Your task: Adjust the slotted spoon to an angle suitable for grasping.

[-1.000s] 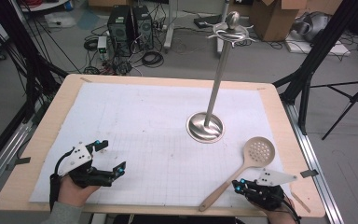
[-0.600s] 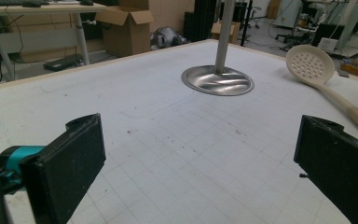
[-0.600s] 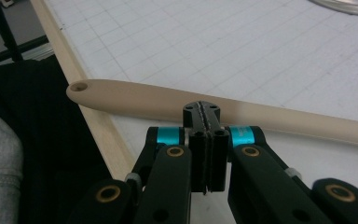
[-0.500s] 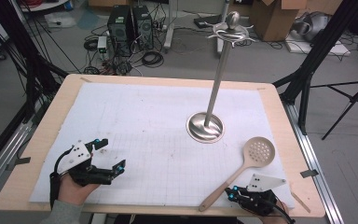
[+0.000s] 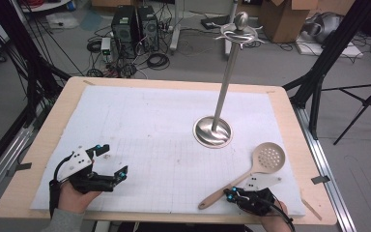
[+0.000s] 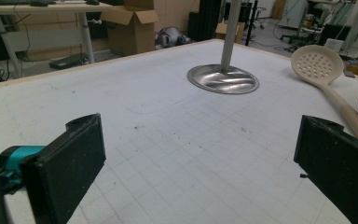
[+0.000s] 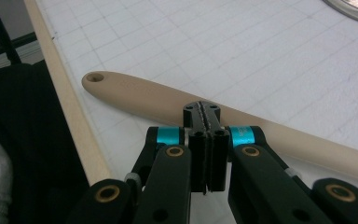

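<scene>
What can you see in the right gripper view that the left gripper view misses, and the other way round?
Right gripper view alone: the right gripper with its jaws shut together, empty, just over the spoon's handle, plus the hanging hole at the handle's end near the table's wooden edge.
Left gripper view alone: the left gripper with jaws wide open over the gridded mat, the spoon's perforated bowl, and the stand's pole rising from its base.
Both: the slotted spoon, the white gridded mat and the stand's round metal base.
</scene>
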Motion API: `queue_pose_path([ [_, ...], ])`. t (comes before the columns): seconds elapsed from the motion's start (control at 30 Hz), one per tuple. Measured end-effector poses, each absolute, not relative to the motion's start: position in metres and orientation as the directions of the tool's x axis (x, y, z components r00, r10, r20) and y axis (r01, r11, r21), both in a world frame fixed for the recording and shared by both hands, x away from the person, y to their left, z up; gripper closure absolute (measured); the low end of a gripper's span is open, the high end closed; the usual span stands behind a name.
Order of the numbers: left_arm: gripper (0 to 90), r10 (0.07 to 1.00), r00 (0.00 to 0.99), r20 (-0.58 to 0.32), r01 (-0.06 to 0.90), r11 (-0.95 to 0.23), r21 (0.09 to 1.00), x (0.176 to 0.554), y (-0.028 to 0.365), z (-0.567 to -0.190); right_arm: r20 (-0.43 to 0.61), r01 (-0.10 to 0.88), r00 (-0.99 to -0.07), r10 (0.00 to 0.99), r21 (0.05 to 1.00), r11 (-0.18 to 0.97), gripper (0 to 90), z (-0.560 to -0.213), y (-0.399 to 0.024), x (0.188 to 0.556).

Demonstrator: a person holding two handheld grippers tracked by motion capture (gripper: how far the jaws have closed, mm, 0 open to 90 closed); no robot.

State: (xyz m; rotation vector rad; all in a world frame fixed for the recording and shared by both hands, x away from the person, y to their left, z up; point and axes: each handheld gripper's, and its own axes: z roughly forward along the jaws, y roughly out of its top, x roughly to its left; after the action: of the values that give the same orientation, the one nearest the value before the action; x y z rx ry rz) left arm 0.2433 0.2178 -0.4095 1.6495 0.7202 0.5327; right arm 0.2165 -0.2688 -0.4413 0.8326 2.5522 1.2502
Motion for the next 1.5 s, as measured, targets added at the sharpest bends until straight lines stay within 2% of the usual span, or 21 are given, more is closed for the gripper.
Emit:
queue_pose_path([
  [0.83, 2.4, 0.734, 0.678, -0.048, 0.167, -0.09, 0.982, 0.232, 0.232, -0.408, 0.037, 0.428, -0.764, 0.645, 0.777, 0.462, 90.0, -0.442, -0.232, 0.266],
  [1.5, 2.3, 0.73, 0.682, -0.035, 0.154, -0.097, 0.983, 0.227, 0.232, -0.405, 0.022, 0.446, -0.727, 0.687, 0.775, 0.447, 90.0, -0.447, -0.222, 0.295],
])
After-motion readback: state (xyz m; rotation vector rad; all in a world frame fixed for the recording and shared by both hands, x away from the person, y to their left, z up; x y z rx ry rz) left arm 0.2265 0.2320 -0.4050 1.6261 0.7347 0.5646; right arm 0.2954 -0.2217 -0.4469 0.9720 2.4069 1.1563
